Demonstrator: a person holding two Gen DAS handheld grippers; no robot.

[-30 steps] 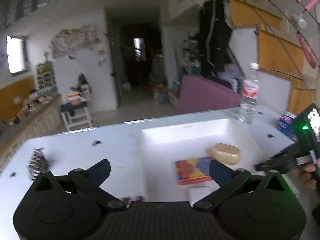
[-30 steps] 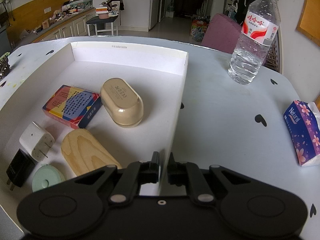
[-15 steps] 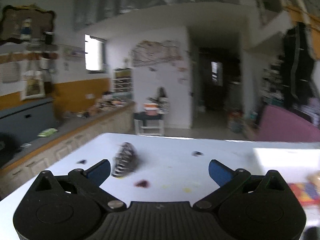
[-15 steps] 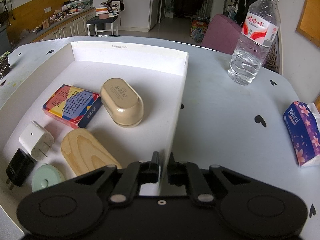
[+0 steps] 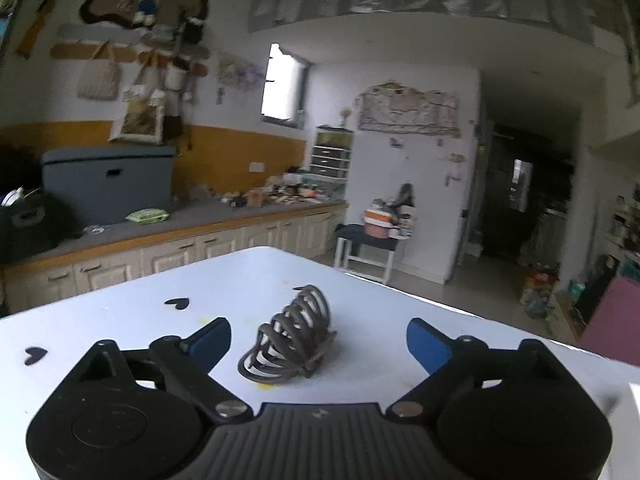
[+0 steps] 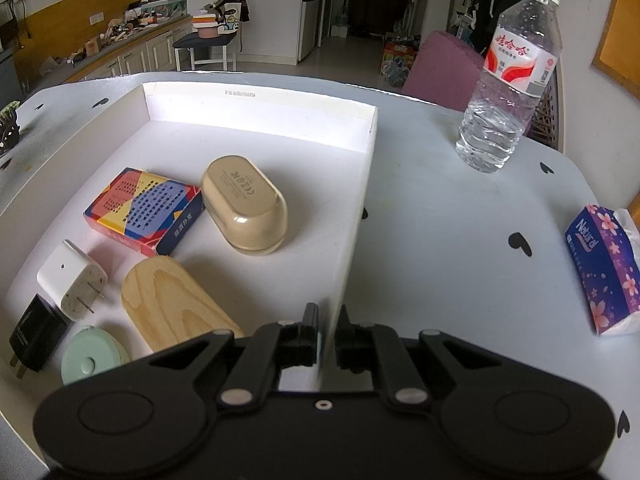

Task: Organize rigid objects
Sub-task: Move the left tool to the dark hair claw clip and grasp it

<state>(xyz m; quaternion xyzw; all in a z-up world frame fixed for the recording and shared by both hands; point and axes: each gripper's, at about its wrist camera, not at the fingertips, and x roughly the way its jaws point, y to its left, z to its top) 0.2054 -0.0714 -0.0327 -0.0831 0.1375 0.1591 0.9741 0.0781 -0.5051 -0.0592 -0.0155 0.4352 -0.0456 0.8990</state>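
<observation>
Left gripper (image 5: pixel 318 338) wide open around hair claw clip (image 5: pixel 290 342) on tabletop (image 5: pixel 120 312), right gripper (image 6: pixel 327 330) clamped on tray (image 6: pixel 360 208) wall; curved clip may slip sideways when squeezed.

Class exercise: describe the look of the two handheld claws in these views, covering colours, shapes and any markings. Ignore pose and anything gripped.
The left claw is matte black, with two round housings, a ribbed centre panel, silver pivot screws and blue pads on its fingers. The right claw has the same black body and silver screws, but dark fingertips. No cables or sleeves show.
</observation>
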